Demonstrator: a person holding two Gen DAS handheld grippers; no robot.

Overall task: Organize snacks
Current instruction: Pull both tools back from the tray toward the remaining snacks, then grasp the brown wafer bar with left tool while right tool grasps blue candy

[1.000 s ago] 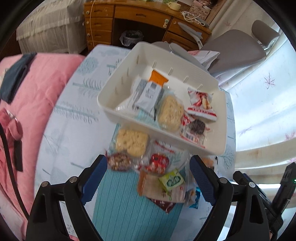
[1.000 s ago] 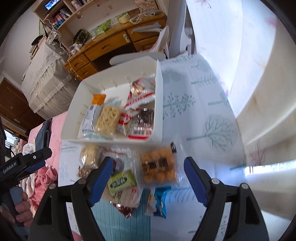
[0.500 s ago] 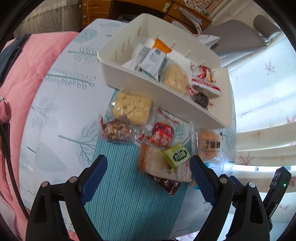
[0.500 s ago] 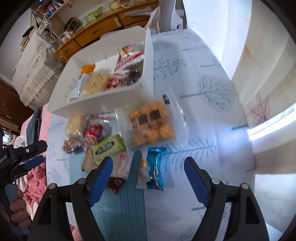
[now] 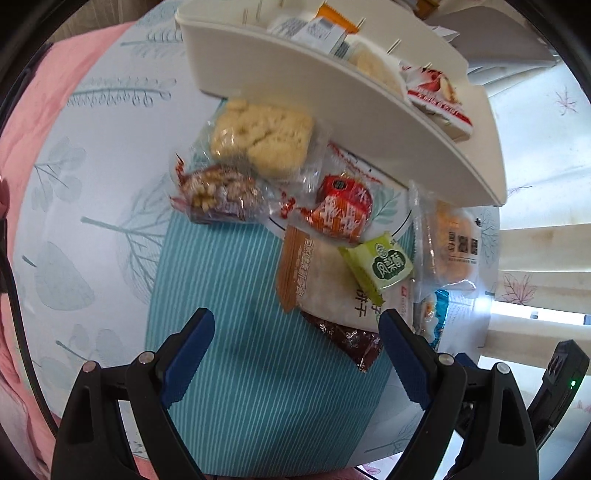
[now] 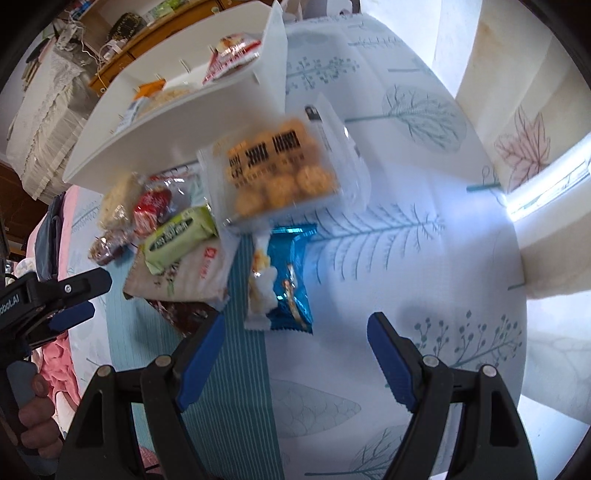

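A white bin (image 5: 332,107) (image 6: 177,122) with several snacks in it stands at the far side of the table. In front of it lie loose snacks: a pale rice cake (image 5: 262,136), a nut bar (image 5: 221,195), a red pack (image 5: 341,210), a green pack (image 5: 380,264) (image 6: 181,236) on a white biscuit bag (image 5: 321,280), a clear pack of round biscuits (image 6: 277,173) and a blue packet (image 6: 288,277). My left gripper (image 5: 295,354) is open above the teal mat, near the biscuit bag. My right gripper (image 6: 295,354) is open just short of the blue packet.
A teal striped mat (image 5: 251,350) lies on the leaf-print tablecloth (image 6: 406,229). A pink blanket (image 5: 33,110) lies to the left. A wooden desk (image 6: 147,33) stands behind the bin. A window sill (image 6: 546,192) runs along the right.
Both grippers have dropped lower and closer to the loose snacks; the bin has moved up toward the top of both views. Both grippers stay open.
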